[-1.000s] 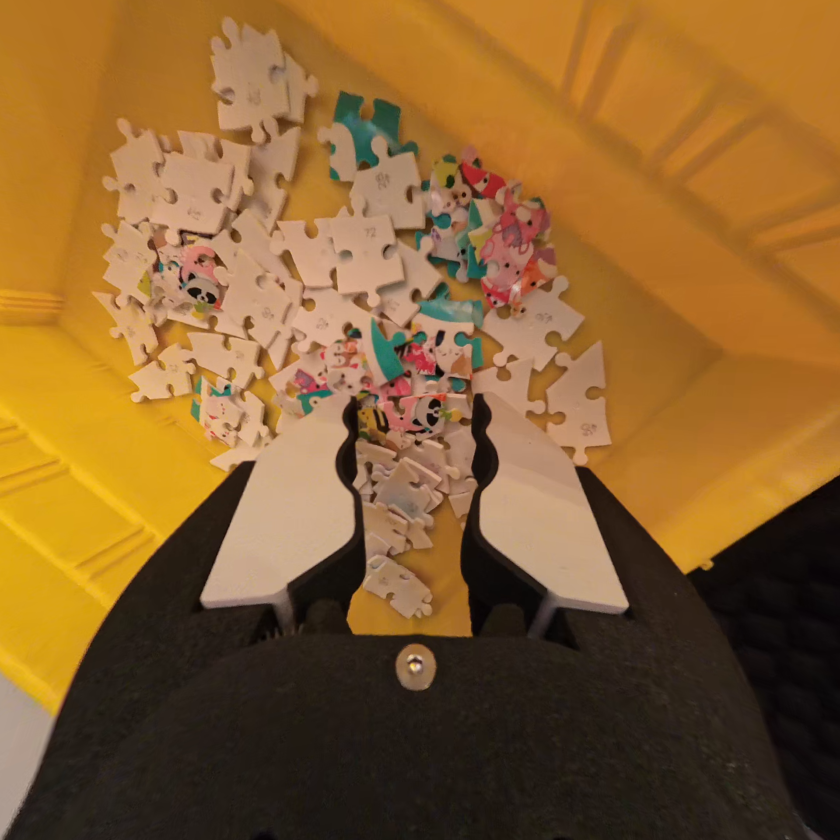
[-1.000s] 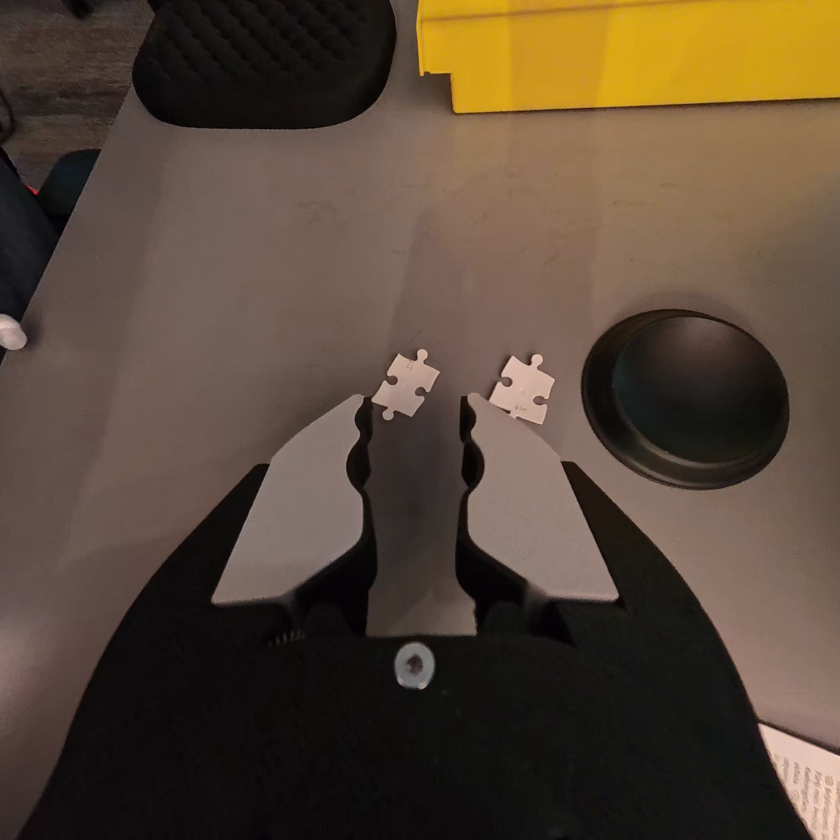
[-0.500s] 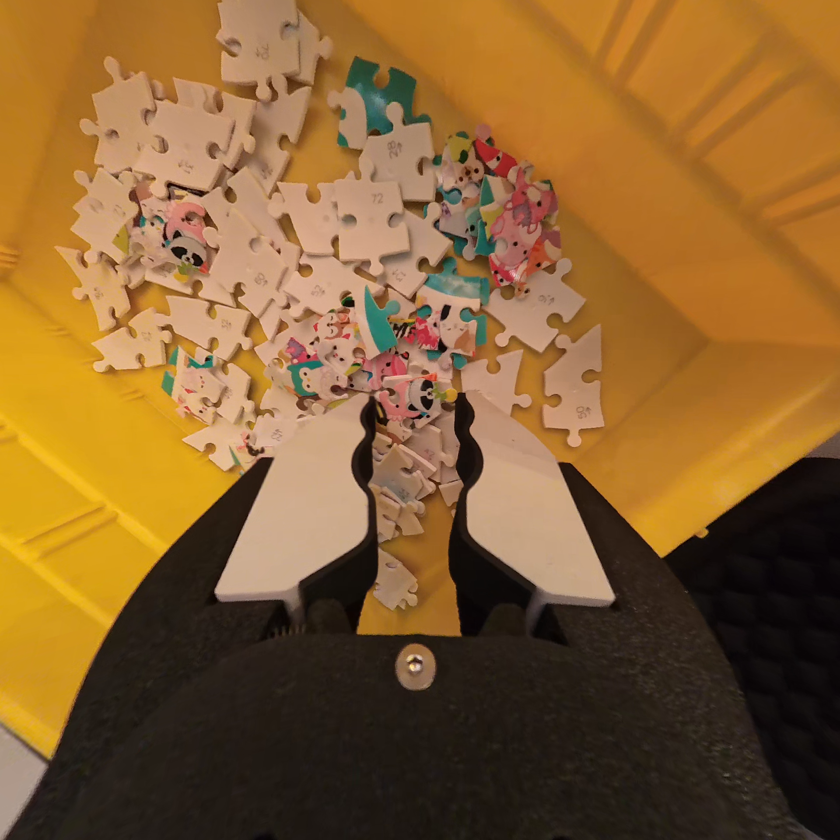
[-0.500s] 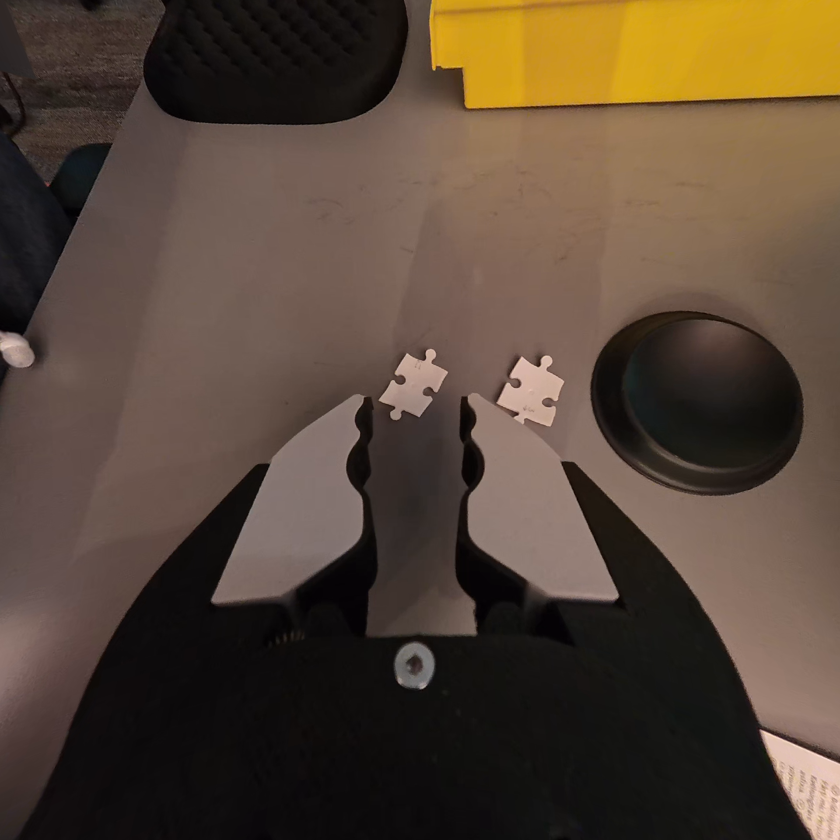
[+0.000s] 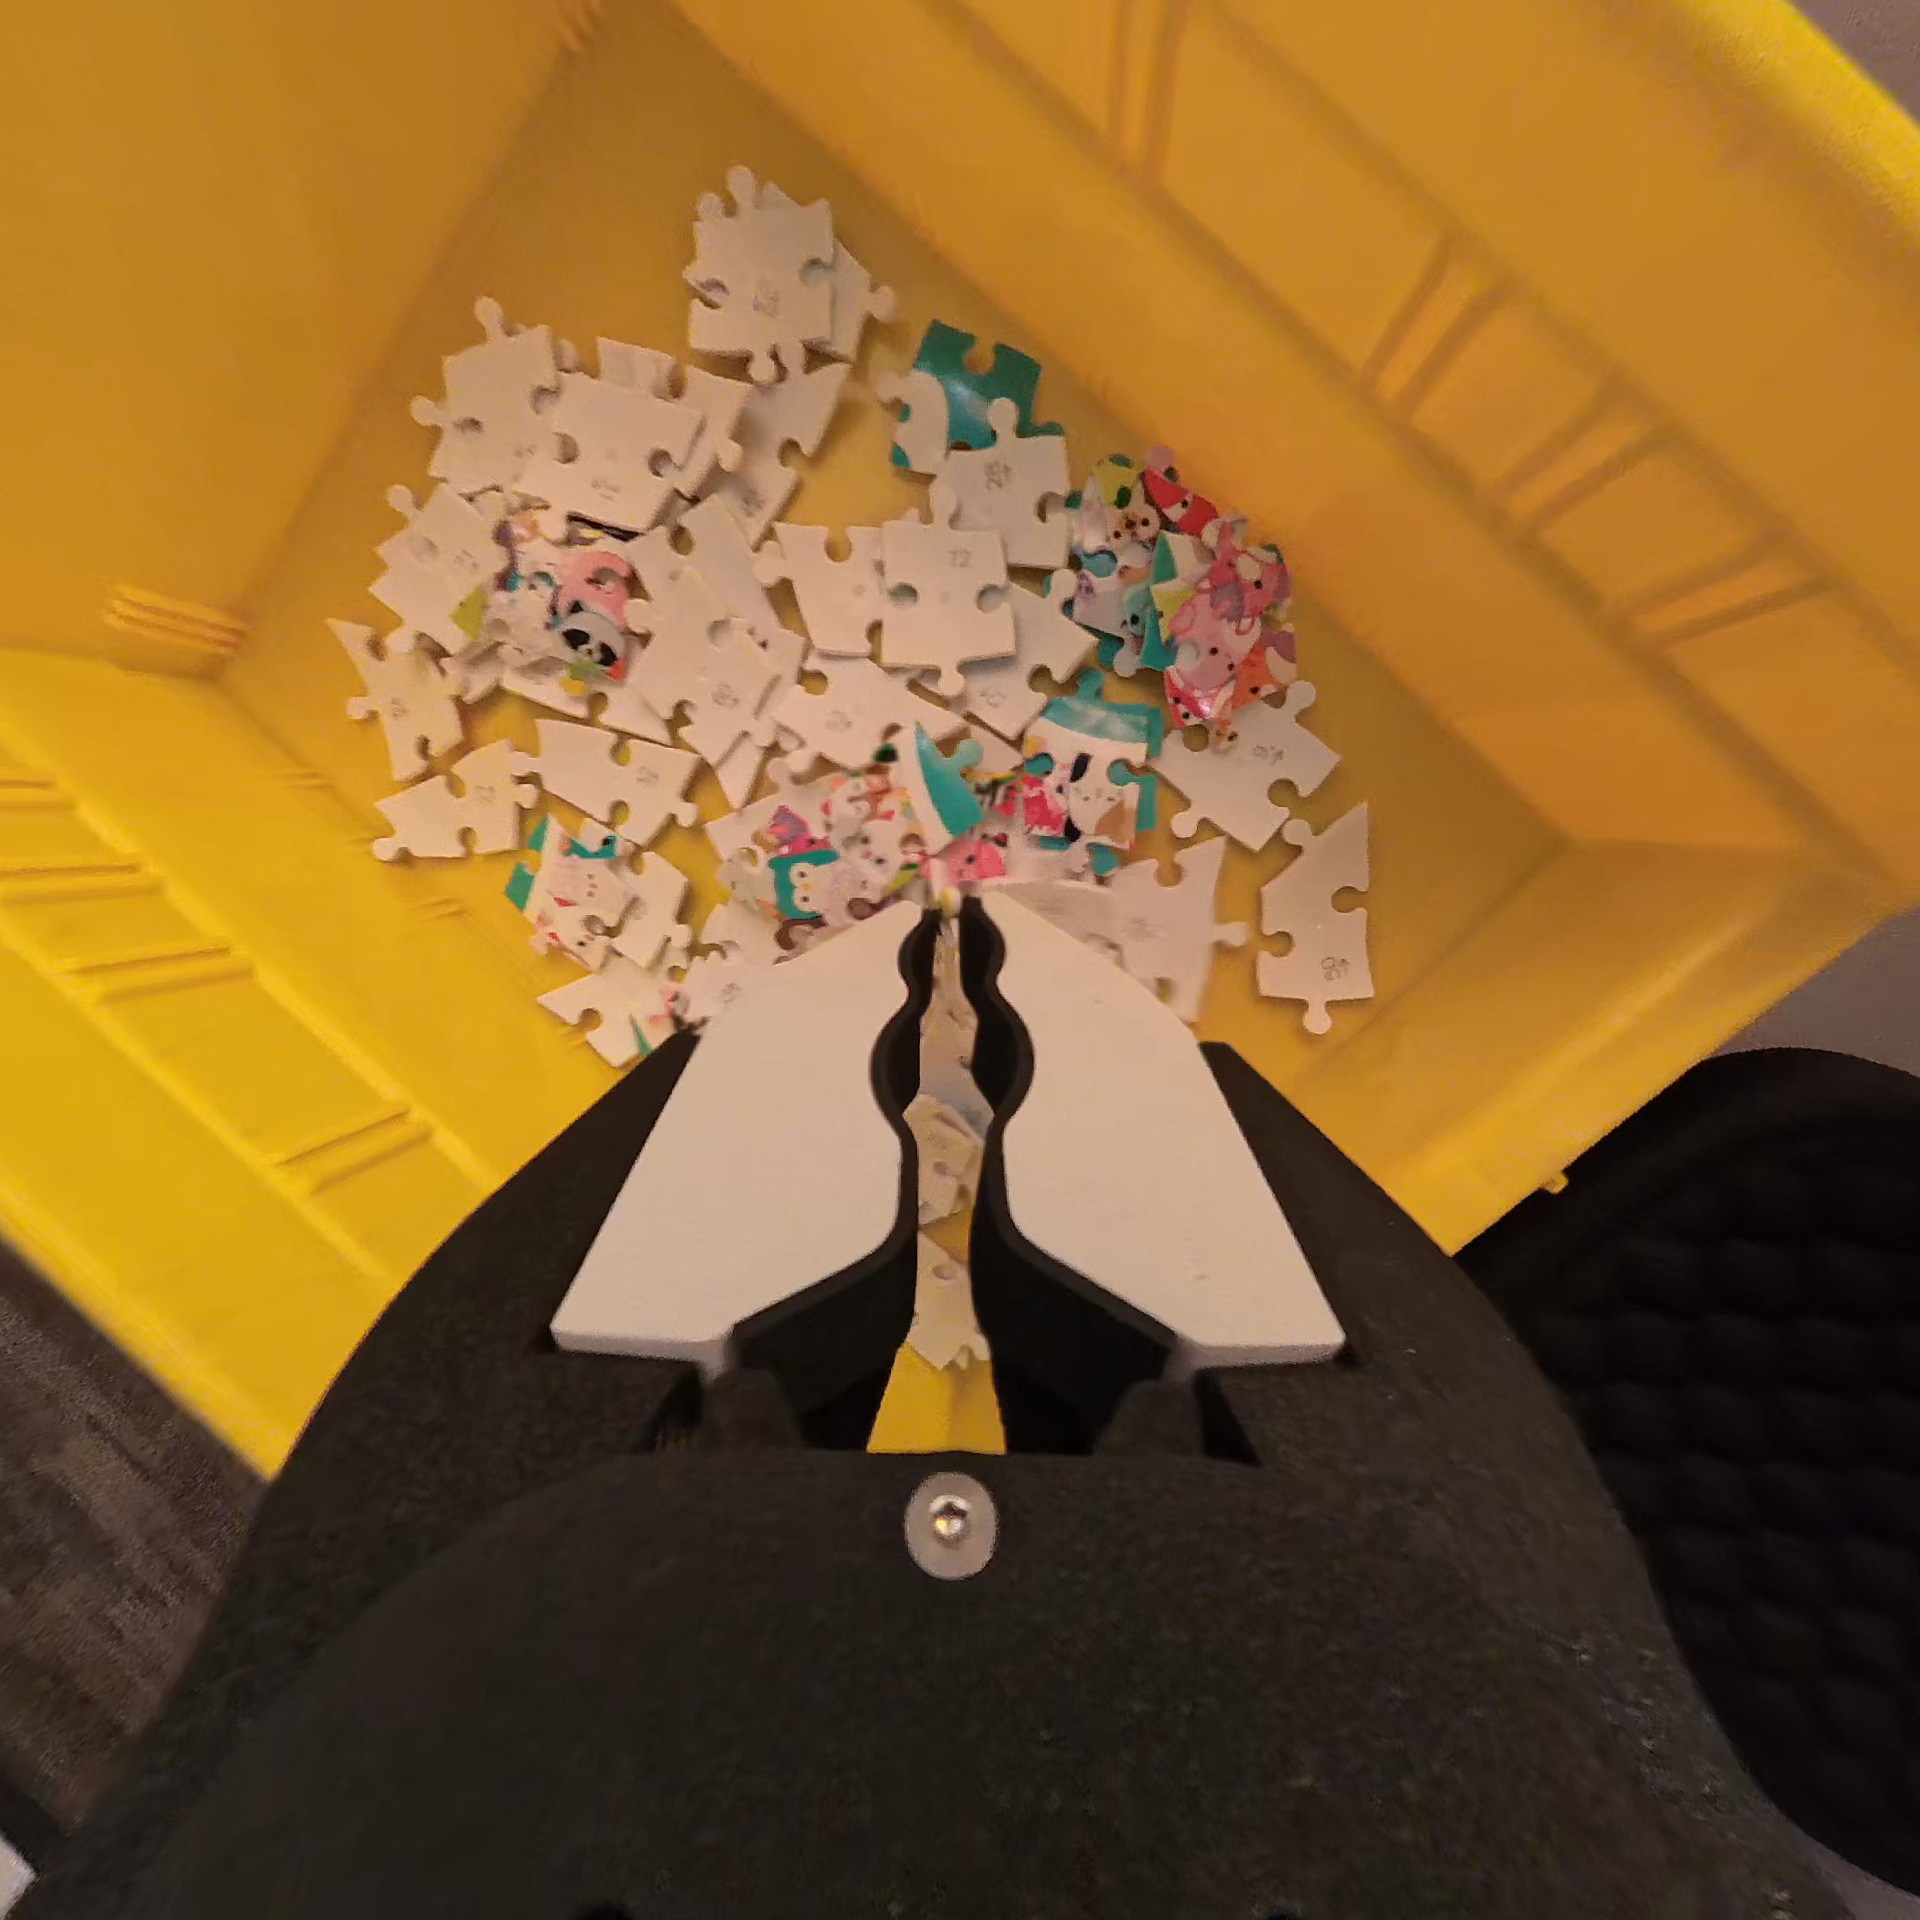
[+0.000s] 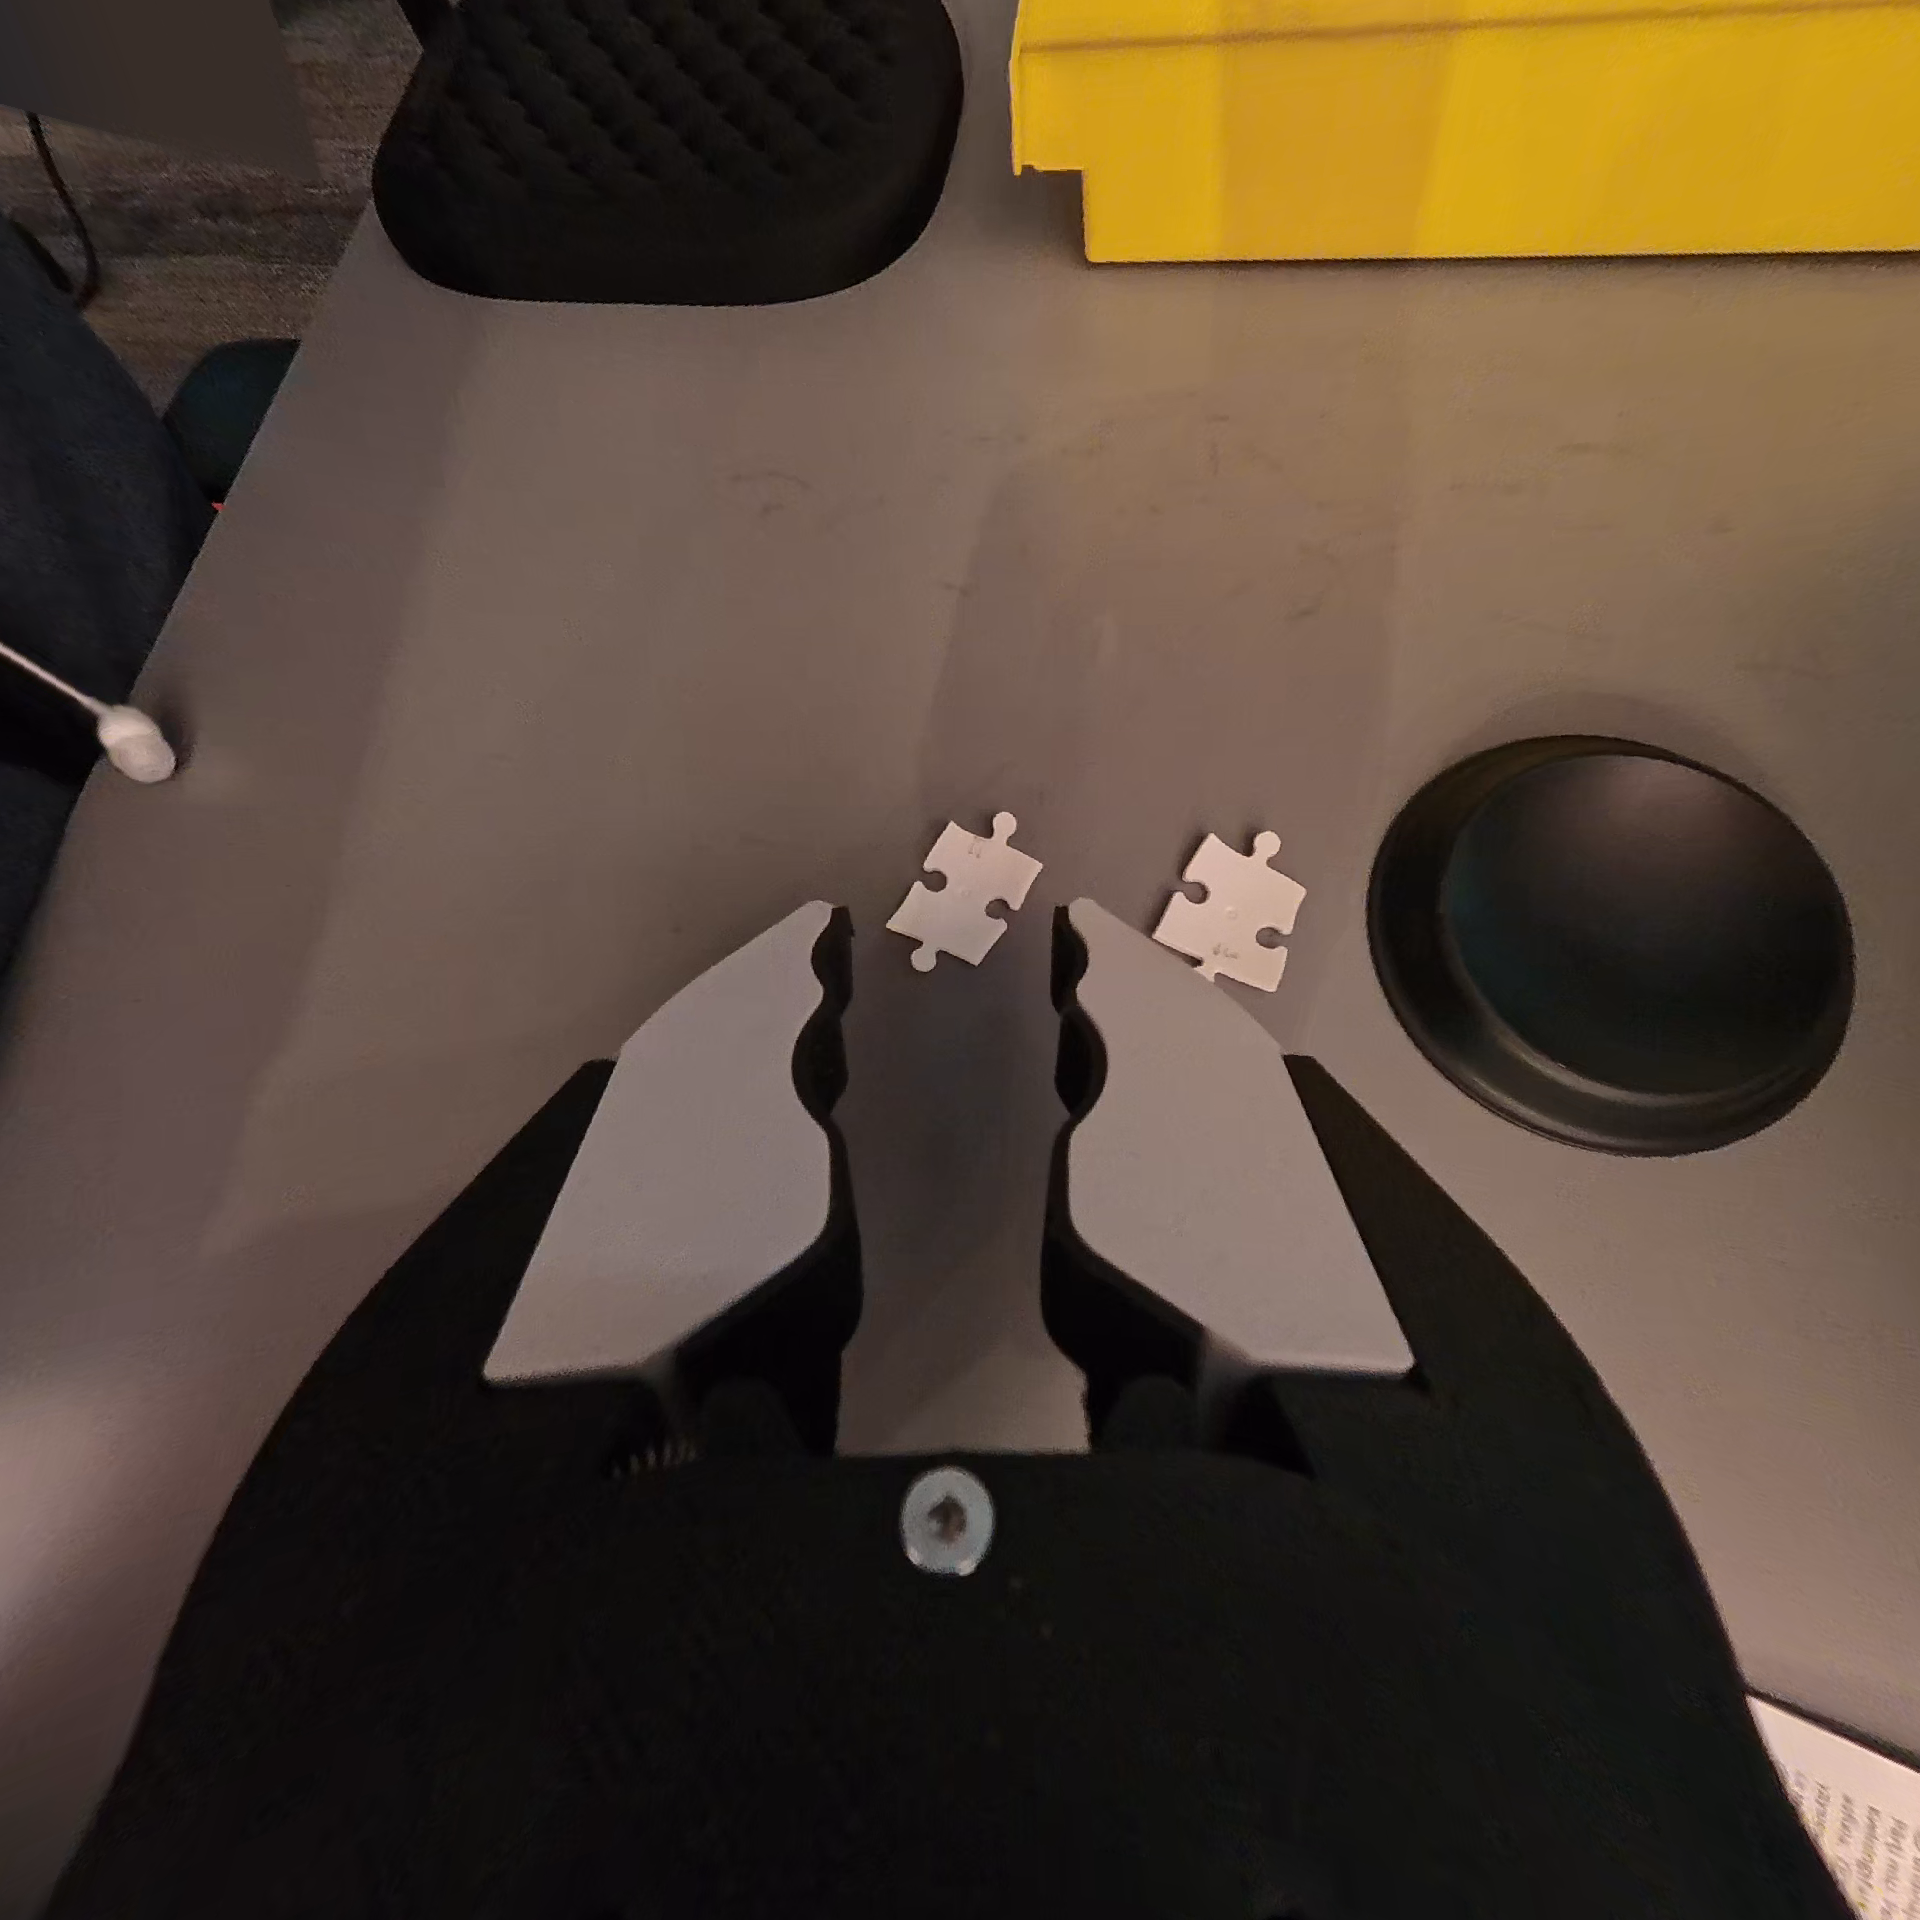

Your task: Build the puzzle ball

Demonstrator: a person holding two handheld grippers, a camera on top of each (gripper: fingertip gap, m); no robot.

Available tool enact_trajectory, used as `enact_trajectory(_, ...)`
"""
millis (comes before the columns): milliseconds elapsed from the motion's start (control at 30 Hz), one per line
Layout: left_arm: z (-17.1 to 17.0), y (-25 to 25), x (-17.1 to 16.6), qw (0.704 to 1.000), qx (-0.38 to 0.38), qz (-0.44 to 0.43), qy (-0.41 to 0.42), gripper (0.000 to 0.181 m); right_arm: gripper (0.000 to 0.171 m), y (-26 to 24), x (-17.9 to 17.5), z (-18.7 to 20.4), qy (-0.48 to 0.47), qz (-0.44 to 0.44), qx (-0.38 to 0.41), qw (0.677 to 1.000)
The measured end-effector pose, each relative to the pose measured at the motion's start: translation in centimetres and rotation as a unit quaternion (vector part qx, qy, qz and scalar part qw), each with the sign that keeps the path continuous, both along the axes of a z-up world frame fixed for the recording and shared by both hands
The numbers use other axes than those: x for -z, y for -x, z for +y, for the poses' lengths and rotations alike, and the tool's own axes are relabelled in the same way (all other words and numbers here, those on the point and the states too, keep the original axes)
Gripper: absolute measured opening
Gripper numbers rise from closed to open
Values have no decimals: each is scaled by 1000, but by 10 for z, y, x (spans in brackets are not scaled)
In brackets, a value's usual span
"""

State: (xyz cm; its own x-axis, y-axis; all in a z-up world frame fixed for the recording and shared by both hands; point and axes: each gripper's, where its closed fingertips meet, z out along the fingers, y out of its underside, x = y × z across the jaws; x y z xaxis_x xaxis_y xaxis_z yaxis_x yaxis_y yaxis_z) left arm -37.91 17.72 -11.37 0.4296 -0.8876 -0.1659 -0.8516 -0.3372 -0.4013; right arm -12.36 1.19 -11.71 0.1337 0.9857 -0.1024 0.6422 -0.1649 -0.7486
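Yellow bin (image 5: 1558,312): left hand-held gripper (image 5: 948,906) pinches a puzzle piece (image 5: 951,831); right hand-held gripper (image 6: 951,914) gapes.

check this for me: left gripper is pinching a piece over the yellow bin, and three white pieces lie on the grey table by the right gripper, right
Not quite: the right wrist view shows two white pieces on the grey table, not three. They lie beyond the open right gripper. The left gripper is indeed nearly shut on a piece over the yellow bin.
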Motion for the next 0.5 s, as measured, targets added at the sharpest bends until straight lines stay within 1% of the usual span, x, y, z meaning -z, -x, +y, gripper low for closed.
enact_trajectory(167,8,3,-11,1000,-26,-3,0,2,38,0,0,-1,-2,-2,-3,1000)
enact_trajectory(233,7,2,-14,999,-34,-9,12,2,38,0,0,-1,-3,-2,-3,1000)
enact_trajectory(333,3,-4,-17,996,-47,-44,58,2,38,0,-1,-1,-5,-2,-4,1000)
enact_trajectory(500,-7,-16,-24,980,-59,-112,155,2,38,-1,-2,-1,-6,-3,-4,1000)
